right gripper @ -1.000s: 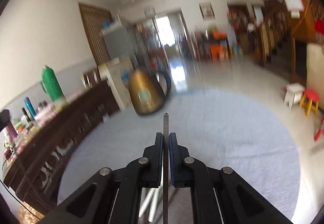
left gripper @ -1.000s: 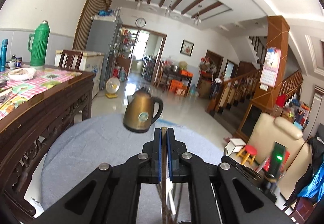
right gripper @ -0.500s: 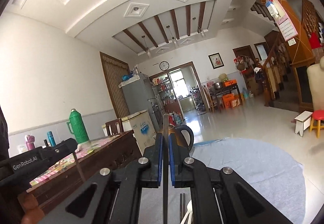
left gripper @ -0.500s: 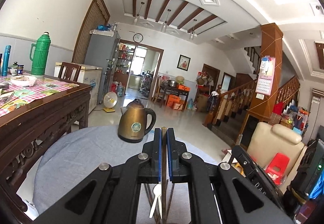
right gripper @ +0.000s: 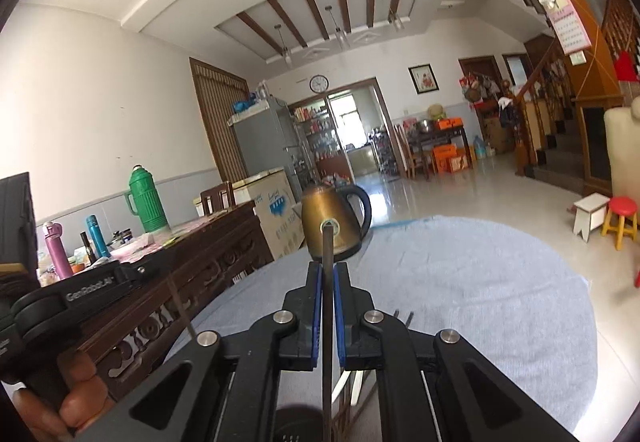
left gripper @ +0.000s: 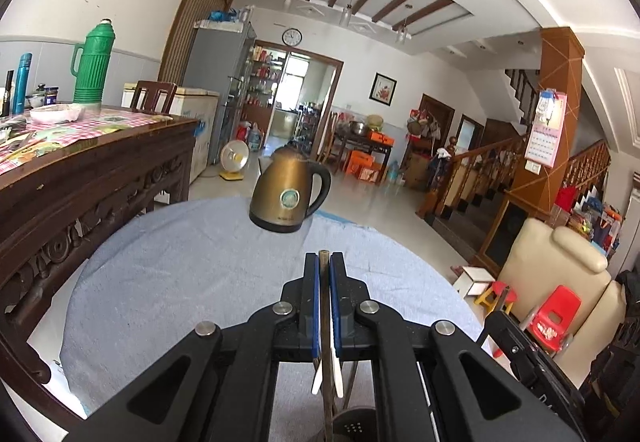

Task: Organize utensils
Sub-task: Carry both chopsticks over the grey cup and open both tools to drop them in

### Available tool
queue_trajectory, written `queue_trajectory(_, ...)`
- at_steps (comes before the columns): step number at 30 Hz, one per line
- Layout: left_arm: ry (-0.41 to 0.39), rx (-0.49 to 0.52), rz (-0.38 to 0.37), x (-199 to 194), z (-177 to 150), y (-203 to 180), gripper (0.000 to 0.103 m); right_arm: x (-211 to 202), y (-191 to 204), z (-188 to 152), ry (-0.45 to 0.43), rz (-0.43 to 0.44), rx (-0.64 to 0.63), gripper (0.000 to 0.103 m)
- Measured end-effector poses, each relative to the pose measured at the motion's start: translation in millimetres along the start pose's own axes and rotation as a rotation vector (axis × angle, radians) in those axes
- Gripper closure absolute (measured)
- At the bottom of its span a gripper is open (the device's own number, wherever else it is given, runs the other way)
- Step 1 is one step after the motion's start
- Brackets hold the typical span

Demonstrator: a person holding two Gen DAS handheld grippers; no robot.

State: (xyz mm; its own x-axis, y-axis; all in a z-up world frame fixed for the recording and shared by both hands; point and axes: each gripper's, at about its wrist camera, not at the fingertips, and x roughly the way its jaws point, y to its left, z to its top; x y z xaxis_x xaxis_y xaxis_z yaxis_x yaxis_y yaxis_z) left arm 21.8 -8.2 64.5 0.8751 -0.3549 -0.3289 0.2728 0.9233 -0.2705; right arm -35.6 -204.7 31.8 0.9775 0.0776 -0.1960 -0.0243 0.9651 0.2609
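Your left claw (left gripper: 324, 262) is pinching a thin brown chopstick (left gripper: 326, 366), its blue-lined fingers (left gripper: 315, 306) pressed flat against either side of the stick, whose blunt tip just clears the fingertips. Below the claw, more utensils show through the frame: two pale handles (left gripper: 338, 372) fanning out from behind the stick, and the dark round top of a holder (left gripper: 354, 422) at the bottom edge. Ahead of the claw and slightly to its left, a bronze kettle (left gripper: 289, 198) stands at the far edge of the blue cloth (left gripper: 180, 282) covering the round table. Far to the left sits a carved wooden table (left gripper: 92, 178) with a green thermos (left gripper: 91, 62) on it.

Your right claw (right gripper: 327, 268) grips a second chopstick (right gripper: 327, 322), a darker grey one, blue pads (right gripper: 316, 310) tight on both sides; its tip stands well past the fingertips and lines up over the kettle (right gripper: 334, 220) straight ahead. Beneath this claw, pale utensil handles (right gripper: 348, 382) and dark stick ends (right gripper: 402, 316) show just to the right, and the holder (right gripper: 298, 424) is a dark curve at the bottom edge. To the left, your left hand (right gripper: 66, 398) holds the other black gripper handle, a thin stick rising from it, though its jaws are hidden in this view.
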Motion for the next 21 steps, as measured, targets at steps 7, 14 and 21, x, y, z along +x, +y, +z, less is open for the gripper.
queue_trajectory(7, 0.032, 0.013, -0.006, -6, -7, 0, 0.097, -11, -2, -8, 0.029, 0.026, 0.004, 0.096)
queue_trajectory(14, 0.099, 0.032, -0.034, -7, -11, 2, 0.096, -14, -2, -16, 0.082, 0.061, 0.016, 0.094)
queue_trajectory(21, 0.07, 0.007, -0.021, -21, -8, 12, 0.049, -25, -12, -12, 0.067, 0.084, 0.074, 0.033)
